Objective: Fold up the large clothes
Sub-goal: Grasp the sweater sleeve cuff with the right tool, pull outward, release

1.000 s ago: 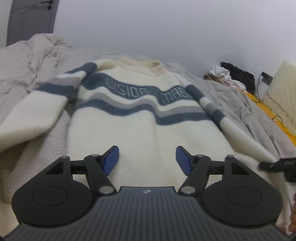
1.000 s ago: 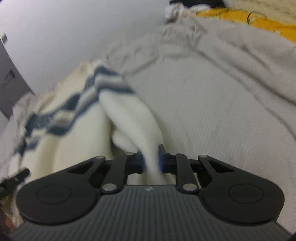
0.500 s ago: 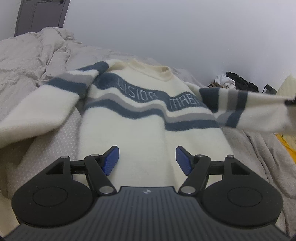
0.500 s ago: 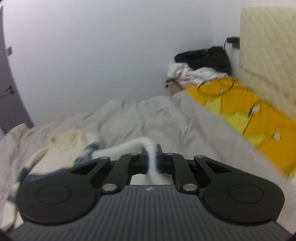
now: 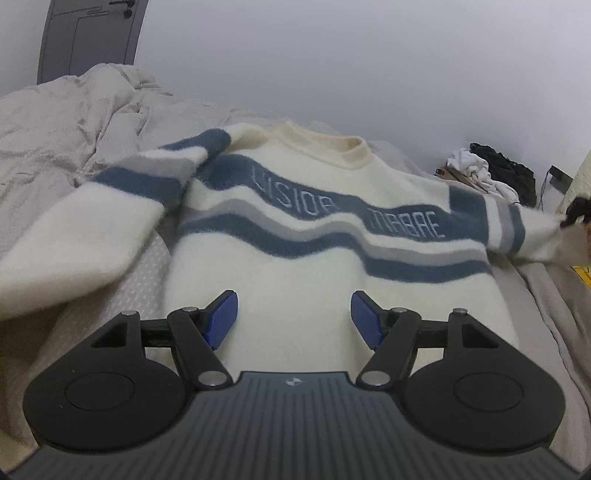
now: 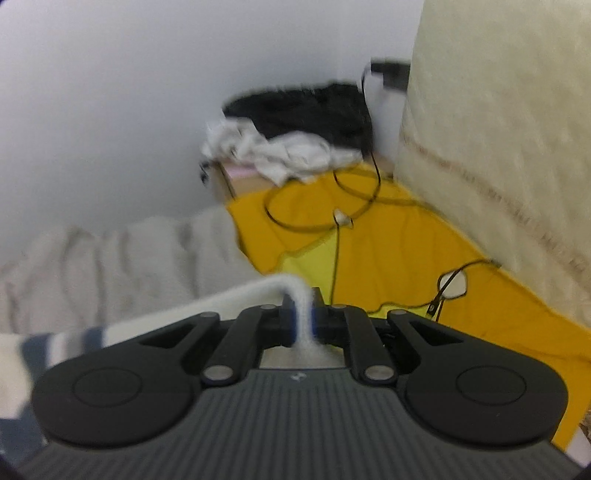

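A cream sweater (image 5: 306, 266) with blue and grey wavy stripes lies face up on the bed. My left gripper (image 5: 293, 317) is open and empty, hovering over the sweater's lower body. My right gripper (image 6: 302, 317) is shut on the cuff of the sweater's right sleeve (image 6: 236, 299). In the left wrist view that sleeve (image 5: 517, 229) is stretched out sideways to the right, with the right gripper (image 5: 576, 214) at its end. The left sleeve (image 5: 96, 229) lies folded over the bedding on the left.
Grey rumpled bedding (image 5: 66, 122) covers the bed. A yellow sheet (image 6: 388, 251) with black cables lies to the right, beside a cream mattress (image 6: 498, 129). White and black clothes (image 6: 295, 125) are piled on a box by the wall. A grey door (image 5: 88, 33) stands back left.
My right gripper lifted the right sleeve off the bed and pulled it out to the right, swinging toward the yellow sheet. The left gripper stayed open and tilted slightly upward.
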Action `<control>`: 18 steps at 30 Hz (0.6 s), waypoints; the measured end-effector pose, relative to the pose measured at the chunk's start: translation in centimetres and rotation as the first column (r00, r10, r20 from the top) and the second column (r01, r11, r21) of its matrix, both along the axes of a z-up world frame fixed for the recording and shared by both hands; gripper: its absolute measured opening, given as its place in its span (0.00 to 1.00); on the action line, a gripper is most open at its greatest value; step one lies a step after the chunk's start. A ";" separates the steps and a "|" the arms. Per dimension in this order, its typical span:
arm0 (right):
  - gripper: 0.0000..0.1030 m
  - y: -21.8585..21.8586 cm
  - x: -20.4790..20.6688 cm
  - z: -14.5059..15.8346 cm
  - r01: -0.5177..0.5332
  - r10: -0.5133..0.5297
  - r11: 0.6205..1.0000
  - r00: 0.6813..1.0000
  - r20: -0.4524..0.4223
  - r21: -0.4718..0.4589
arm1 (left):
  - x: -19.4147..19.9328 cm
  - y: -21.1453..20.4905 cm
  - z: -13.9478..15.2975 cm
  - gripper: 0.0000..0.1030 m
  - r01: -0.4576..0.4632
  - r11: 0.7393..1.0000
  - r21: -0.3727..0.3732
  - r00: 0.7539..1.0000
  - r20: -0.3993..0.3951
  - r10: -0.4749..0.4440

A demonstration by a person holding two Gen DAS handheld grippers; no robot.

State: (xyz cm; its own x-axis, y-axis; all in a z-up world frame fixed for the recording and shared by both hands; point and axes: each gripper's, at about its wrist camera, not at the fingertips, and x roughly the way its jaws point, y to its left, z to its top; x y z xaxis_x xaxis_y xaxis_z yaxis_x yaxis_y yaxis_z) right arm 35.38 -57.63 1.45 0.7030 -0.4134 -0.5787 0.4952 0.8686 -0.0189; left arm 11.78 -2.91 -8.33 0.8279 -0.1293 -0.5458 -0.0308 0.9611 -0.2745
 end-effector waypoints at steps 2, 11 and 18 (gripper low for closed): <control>0.09 -1.0 1.1 -2.3 0.010 -0.010 1.000 1.000 -0.014 0.005 | 0.7 0.3 -0.1 0.71 -0.003 1.000 0.002 1.000 0.004 0.003; 0.14 -1.3 1.3 -7.4 0.000 0.001 0.999 1.000 0.029 -0.047 | 2.0 0.4 -0.9 0.71 -0.011 0.994 0.111 1.000 0.028 0.008; 0.43 -0.1 -0.8 -4.8 -0.001 0.001 1.000 0.997 0.077 0.004 | 0.4 1.7 0.5 0.71 -0.067 0.995 0.076 0.995 0.085 0.061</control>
State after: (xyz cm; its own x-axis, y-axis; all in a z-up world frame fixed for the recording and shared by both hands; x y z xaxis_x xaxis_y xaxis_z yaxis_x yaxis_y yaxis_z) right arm 34.55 -57.77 -3.37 0.7461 -0.4106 -0.5242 0.4941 0.8691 0.0226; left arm 12.22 -1.23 -7.83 0.8755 -0.0338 -0.4820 -0.0735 0.9766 -0.2020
